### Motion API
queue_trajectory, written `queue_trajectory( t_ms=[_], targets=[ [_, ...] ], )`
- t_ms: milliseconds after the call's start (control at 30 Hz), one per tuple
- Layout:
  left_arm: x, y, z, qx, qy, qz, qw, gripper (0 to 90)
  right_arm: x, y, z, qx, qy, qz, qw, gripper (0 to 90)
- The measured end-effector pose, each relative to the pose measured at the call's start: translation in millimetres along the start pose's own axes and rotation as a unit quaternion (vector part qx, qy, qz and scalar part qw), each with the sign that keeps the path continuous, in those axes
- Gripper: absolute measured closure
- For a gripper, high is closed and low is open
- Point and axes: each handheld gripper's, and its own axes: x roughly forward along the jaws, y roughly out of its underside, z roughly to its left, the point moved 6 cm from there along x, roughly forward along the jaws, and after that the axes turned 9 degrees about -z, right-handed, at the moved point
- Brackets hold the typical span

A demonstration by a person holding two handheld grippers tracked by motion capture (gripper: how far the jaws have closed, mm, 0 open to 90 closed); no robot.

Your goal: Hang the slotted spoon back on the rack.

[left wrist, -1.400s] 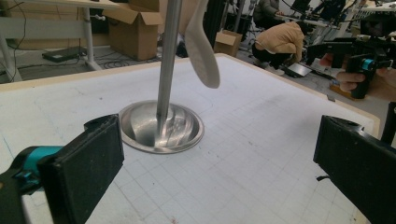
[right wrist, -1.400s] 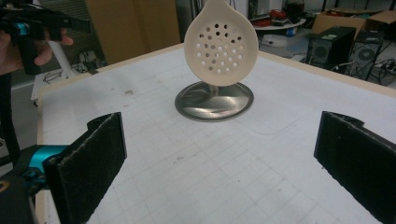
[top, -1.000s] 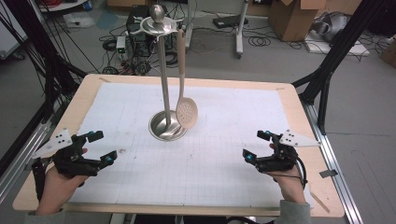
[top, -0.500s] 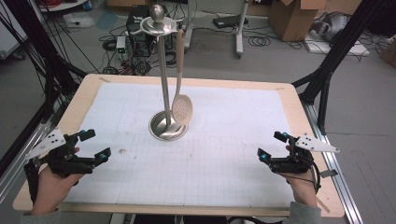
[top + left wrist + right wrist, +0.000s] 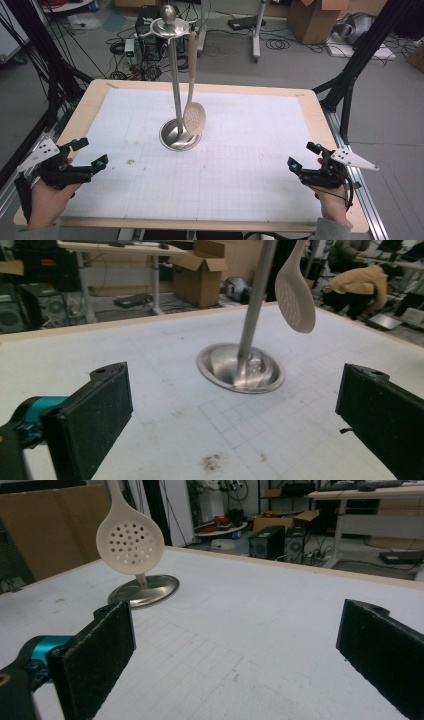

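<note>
The white gridded tabletop carries a polished steel utensil stand with a round dished base at its middle. From its top hook hangs a cream perforated plastic skimmer spoon, bowl just above the base. Both the left hand-held gripper and right hand-held gripper hover empty near the front corners, jaws spread wide. Best lift the spoon's handle upward off the hook, not sideways.

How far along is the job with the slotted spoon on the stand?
The slotted spoon already hangs on the metal stand above its round base. Nothing is in hand: the left claw and right claw are open near the table's front corners, holding nothing. No further step shows as left.
</note>
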Motion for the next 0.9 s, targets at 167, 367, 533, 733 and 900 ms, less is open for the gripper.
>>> queue_trajectory(
  t_ms=[167,367,533,733,900],
  targets=[
    [-3.5,3.0,7.2,0.015,-0.022,0.011,0.9996,2.0,-5.4,0.4,-5.8,-0.009,0.017,0.0,0.9998,1.4],
    [-6.9,3.8,12.2,0.013,-0.031,0.013,0.9993,2.1,-11.6,0.3,-10.9,-0.008,0.026,-0.002,0.9996,1.4],
    [-10.5,5.8,18.4,0.005,-0.041,0.01,0.9991,2.0,-16.2,2.7,-16.6,-0.006,0.036,-0.004,0.9993,1.4],
    [-14.1,9.6,26.4,-0.003,-0.053,0.009,0.9985,2.1,-24.0,2.6,-23.9,0.015,0.041,-0.022,0.9988,1.4],
    [-13.7,11.8,28.5,-0.007,-0.057,0.011,0.9983,2.1,-27.2,3.6,-27.4,0.014,0.046,-0.022,0.9986,1.4]
  ],
)
